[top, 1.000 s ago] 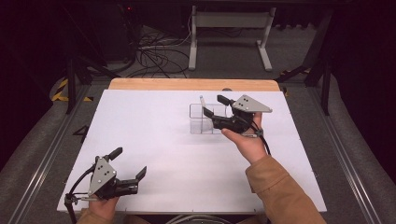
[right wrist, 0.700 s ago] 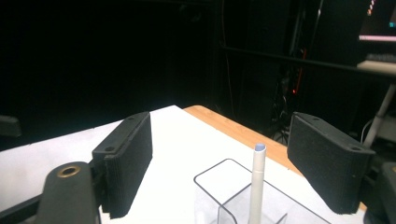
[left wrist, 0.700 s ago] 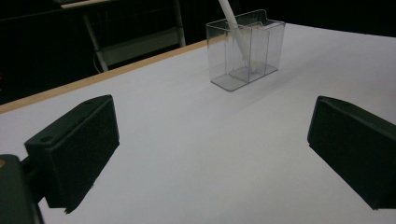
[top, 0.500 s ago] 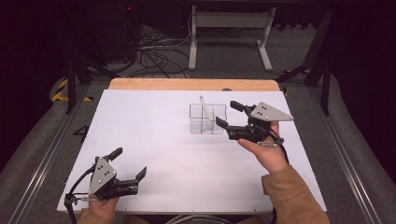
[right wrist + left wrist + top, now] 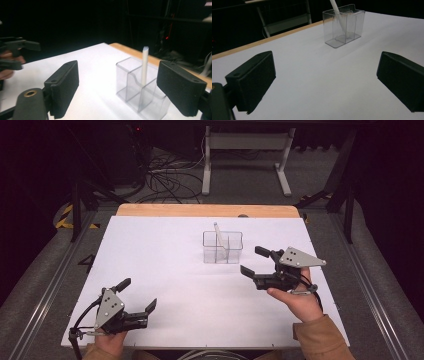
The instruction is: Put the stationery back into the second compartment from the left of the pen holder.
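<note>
- Evidently near the end: white stick (image 5: 219, 234) standing tilted in a compartment of the clear holder (image 5: 223, 248), top poking above the rim, leaning toward the far left corner of the surface (image 5: 165, 250).
- Holder set toward the far edge of the surface, somewhat right of the middle; seen as a divided clear box in the right gripper view, with the stick (image 5: 144, 65) rising along the inner partition.
- Exactly which compartment hard to tell through the clear walls; probably a rear one.
- Right gripper (image 5: 254, 261) held just beside the holder on its near right, apart from it, fingers (image 5: 64, 87) spread wide with nothing between them.
- Left gripper (image 5: 137, 295) resting low by the near left corner, well apart from the holder, fingers (image 5: 253, 80) likewise parted and empty.
- Placement judged done: stick in, nothing gripped, nothing else lying loose on the surface.
- Left to do, at most: drawing the right hand (image 5: 298, 300) clear toward the near edge without brushing the holder or tipping the stick.
</note>
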The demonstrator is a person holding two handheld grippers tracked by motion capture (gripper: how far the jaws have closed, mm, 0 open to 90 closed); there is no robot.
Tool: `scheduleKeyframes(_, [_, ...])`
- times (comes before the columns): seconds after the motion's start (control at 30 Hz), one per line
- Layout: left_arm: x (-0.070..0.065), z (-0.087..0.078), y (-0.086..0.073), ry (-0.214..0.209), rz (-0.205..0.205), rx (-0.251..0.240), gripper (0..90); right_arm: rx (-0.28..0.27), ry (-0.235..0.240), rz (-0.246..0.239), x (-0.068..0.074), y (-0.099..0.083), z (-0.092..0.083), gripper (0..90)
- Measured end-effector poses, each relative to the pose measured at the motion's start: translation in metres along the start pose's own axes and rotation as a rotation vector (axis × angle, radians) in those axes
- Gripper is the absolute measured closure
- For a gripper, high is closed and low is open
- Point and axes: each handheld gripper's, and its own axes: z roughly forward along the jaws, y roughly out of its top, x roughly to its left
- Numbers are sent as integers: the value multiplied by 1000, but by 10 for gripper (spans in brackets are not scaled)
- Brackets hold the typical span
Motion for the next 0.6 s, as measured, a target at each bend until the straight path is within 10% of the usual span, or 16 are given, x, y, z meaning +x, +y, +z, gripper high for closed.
scheduleKeyframes(0.6, [0, -1, 0, 2, 7, -3, 28, 34, -13, 30, 1, -49, -28, 144])
